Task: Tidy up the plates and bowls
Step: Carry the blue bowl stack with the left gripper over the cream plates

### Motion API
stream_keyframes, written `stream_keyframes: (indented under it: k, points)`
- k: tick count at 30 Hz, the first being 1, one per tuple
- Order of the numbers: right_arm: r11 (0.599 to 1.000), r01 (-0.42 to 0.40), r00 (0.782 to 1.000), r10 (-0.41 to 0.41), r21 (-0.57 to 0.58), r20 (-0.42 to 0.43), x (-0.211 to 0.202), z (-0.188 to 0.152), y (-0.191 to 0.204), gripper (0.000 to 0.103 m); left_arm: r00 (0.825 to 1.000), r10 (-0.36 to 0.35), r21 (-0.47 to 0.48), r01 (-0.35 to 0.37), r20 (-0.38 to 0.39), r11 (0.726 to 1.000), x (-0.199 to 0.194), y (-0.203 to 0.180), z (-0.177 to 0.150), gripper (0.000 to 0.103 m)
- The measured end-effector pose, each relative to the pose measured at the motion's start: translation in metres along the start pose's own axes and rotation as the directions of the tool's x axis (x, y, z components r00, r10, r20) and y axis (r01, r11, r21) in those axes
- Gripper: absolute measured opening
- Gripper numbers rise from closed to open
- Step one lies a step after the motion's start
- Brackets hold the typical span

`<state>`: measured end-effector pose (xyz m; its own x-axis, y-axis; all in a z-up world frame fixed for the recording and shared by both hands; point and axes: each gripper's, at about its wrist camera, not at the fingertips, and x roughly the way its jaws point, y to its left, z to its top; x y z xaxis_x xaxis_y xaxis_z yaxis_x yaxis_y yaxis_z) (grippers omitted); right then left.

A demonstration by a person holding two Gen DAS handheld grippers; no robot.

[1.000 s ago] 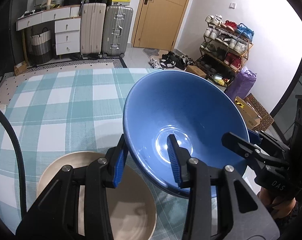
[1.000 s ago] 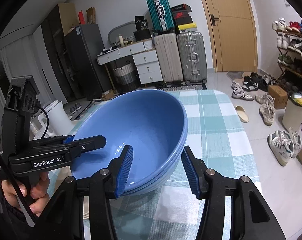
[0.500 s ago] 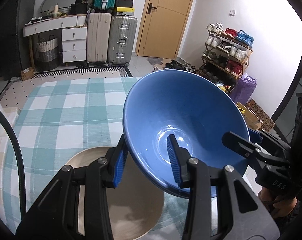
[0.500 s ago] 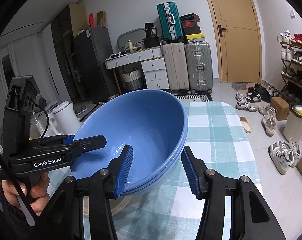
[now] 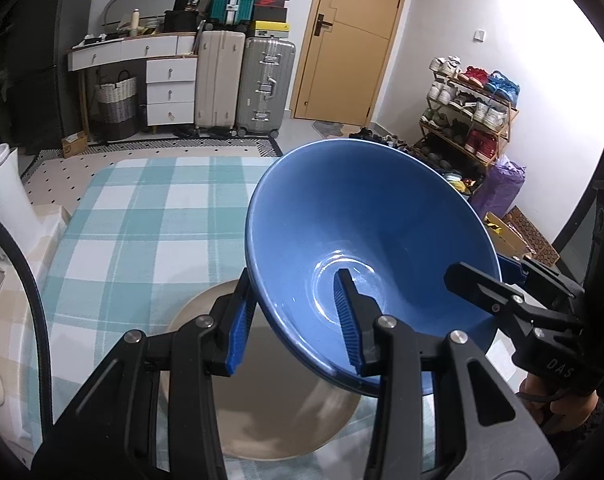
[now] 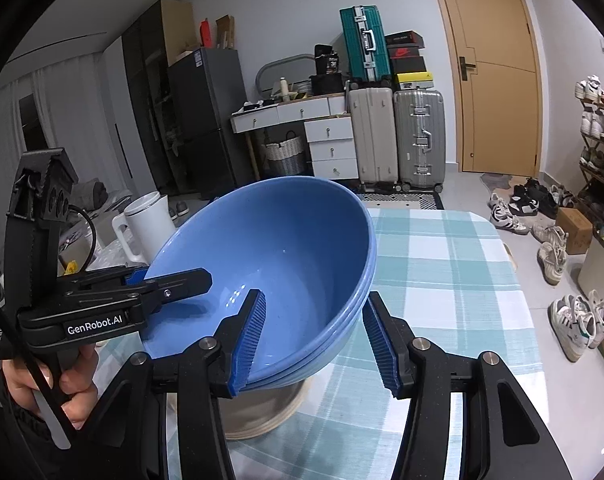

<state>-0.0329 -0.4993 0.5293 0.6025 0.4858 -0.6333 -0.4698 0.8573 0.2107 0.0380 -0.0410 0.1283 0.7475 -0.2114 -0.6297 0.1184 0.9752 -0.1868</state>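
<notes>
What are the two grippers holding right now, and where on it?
Both hold the blue bowl by its rim wall, on opposite sides: the left gripper with one finger inside and one outside, the right gripper likewise. It hangs tilted above the beige plate.

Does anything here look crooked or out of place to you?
Yes: the blue bowl is tipped steeply in mid-air, gripped at opposite rims by the left gripper and right gripper, above a beige plate. Nothing looks spilled or broken.

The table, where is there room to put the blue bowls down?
The checked tablecloth lies bare between the beige plate and the table's far edge, and to the plate's right toward the shoe side. Near the white kettle it is crowded.
</notes>
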Motion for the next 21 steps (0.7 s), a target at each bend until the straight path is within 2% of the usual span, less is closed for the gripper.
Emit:
stream_keyframes:
  k: [14,21]
  points:
    - [0.998,-0.043,0.998,0.041,-0.035,-0.040,0.030,-0.003,0.040,0.052,0.998,0.062,-0.039,-0.061,0.000,0.997,-0.029,0.041,-0.017,0.036]
    - [0.998,-0.055,0.996,0.053,-0.040,-0.065,0.050,-0.006,0.053,0.052,0.996,0.088,-0.057,-0.089,-0.014,0.994,-0.017,0.062,-0.021,0.036]
